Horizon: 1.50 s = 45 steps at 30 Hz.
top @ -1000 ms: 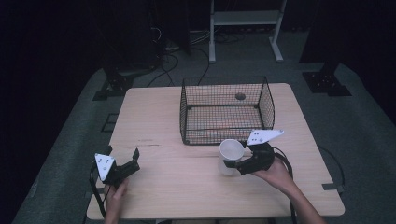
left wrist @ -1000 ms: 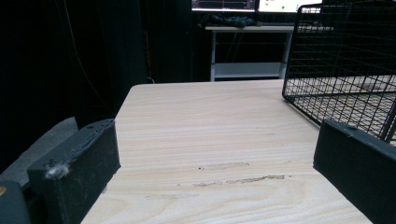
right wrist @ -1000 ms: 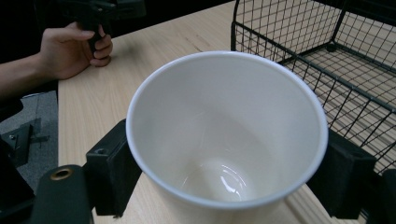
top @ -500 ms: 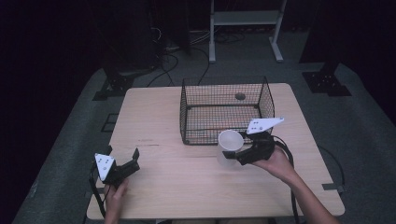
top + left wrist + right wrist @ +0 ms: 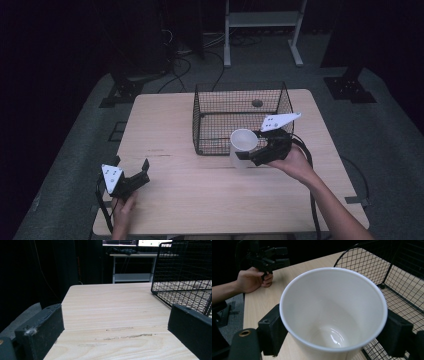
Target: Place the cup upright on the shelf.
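A white cup [image 5: 243, 143], empty, hangs tilted above the table at the front right corner of the black wire basket [image 5: 220, 136]. My right gripper [image 5: 248, 154] is shut on it, one jaw on each side of the cup's wall. In the right gripper view the cup [image 5: 332, 315] is seen mouth-on between the jaws of the right gripper [image 5: 334, 333], with the basket [image 5: 402, 272] just to the right. My left gripper [image 5: 131, 165] rests open near the table's front left corner, nothing between its jaws. The left gripper [image 5: 116, 332] faces bare wood.
A small dark round thing [image 5: 257, 103] shows on the basket's far side. The wooden table [image 5: 165, 125] has bare room left of the basket [image 5: 185, 277]. A white shelf frame [image 5: 260, 30] stands beyond the table, with cables on the floor.
My right gripper has lifted the cup and carried it away from the person, closer to the basket's front wall. The left gripper has stayed put.
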Motion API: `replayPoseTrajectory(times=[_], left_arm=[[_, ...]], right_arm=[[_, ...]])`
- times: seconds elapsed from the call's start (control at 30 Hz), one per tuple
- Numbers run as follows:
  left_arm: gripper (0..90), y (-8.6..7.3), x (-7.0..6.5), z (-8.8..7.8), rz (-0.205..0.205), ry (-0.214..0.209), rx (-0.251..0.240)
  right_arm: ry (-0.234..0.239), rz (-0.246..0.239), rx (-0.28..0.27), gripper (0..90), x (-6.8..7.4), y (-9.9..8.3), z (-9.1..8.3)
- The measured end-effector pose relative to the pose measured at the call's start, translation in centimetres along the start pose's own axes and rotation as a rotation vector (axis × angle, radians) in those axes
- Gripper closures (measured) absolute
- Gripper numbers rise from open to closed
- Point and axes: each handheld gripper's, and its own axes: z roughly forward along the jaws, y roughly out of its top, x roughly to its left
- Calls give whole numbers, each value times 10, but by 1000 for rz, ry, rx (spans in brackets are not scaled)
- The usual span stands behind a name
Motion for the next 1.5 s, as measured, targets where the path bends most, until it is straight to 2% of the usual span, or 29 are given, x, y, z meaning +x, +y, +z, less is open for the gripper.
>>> replayPoseTrajectory(times=[0.13, 0.23, 0.4, 0.63, 0.87, 1.5], left_arm=[[0, 0, 0, 0, -1, 0, 0], [0, 0, 0, 0, -1, 0, 0], [0, 0, 0, 0, 1, 0, -1], [0, 0, 0, 0, 2, 1, -1], [0, 0, 0, 0, -1, 0, -1], [0, 0, 0, 0, -1, 0, 1]], right_arm=[[11, 3, -18, 196, -3, 9, 1], [8, -6, -17, 196, -5, 16, 3], [11, 5, -20, 196, -13, 28, 6], [-20, -7, -1, 196, -28, 43, 14], [-46, -12, 13, 196, -40, 53, 22], [-73, 32, 31, 196, -71, 68, 33]])
